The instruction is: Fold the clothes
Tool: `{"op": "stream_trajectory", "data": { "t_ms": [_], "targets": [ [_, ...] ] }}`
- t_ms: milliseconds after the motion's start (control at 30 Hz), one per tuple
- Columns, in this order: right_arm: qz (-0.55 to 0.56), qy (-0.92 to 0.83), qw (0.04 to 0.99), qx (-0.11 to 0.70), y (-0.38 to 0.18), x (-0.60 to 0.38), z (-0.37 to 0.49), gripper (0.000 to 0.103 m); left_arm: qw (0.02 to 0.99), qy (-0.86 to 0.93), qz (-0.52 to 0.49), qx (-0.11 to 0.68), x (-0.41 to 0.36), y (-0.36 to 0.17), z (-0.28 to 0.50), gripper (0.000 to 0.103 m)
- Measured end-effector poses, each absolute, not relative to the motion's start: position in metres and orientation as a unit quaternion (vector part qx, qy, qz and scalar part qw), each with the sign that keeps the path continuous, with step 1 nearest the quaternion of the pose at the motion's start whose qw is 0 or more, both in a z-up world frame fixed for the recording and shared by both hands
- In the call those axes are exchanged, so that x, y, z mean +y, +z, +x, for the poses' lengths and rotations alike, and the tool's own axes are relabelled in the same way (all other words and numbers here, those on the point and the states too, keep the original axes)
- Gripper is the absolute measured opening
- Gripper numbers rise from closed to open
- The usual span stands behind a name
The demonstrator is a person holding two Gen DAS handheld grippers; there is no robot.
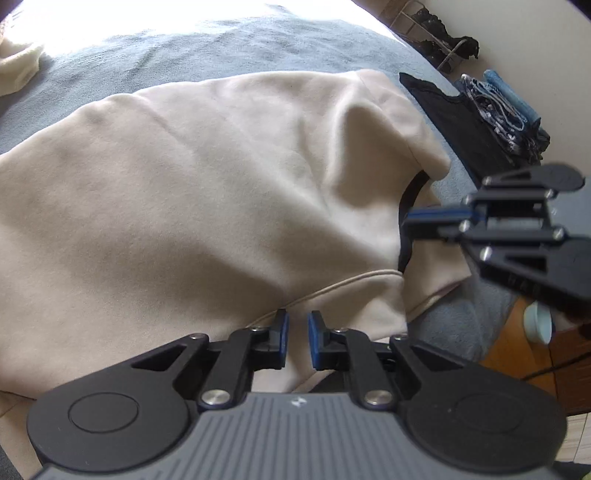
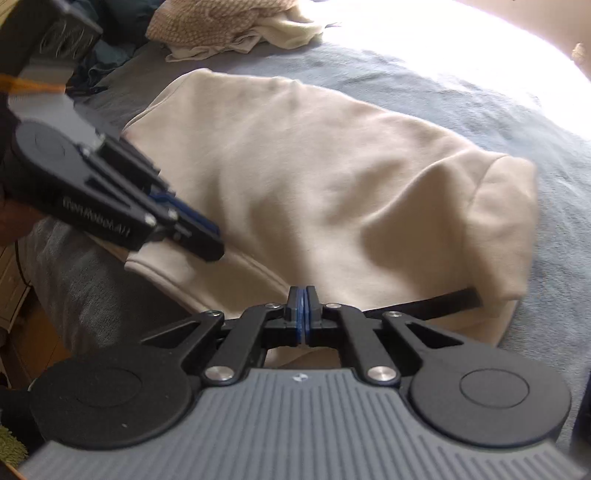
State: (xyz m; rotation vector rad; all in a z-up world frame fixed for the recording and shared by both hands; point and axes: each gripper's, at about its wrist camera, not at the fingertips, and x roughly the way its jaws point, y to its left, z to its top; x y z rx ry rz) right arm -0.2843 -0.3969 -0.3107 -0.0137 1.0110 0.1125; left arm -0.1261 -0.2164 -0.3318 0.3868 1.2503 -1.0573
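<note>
Here, parted left tongs [image 1: 297, 328] — beige sweatshirt [image 1: 207, 177] below.

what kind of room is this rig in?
Probably a bedroom: the beige sweatshirt lies on a grey-blue blanket that looks like a bed cover, folded clothes are stacked at its edge, and more laundry is heaped beyond.

Cream sweatshirt [image 1: 207, 177], grey-blue blanket [image 1: 192, 48]
</note>
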Motion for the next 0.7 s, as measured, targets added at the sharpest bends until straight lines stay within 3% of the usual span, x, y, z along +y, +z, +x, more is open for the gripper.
{"op": "stream_trajectory", "data": {
  "t_ms": [200, 300, 433, 700],
  "targets": [
    [-0.076, 0.04, 0.894, 0.439, -0.298, -0.444, -0.257, 0.003, 0.664, -0.452, 0.198, 0.561, -0.22, -0.341, -0.135, 0.01],
    [-0.139, 0.023, 0.862, 0.486, -0.33, -0.465, -0.248, 0.001, 0.662, -0.45, 0.209, 0.562, -0.224, -0.344, -0.137, 0.01],
    [-0.095, -0.042, 0.825, 0.555, -0.371, -0.531, -0.265, 0.003, 0.659, -0.453, 0.227, 0.557, -0.226, -0.345, -0.141, 0.01],
    [-0.07, 0.0, 0.893, 0.445, -0.298, -0.528, -0.249, 0.003, 0.657, -0.45, 0.256, 0.548, -0.229, -0.344, -0.149, 0.01]
  ]
}}
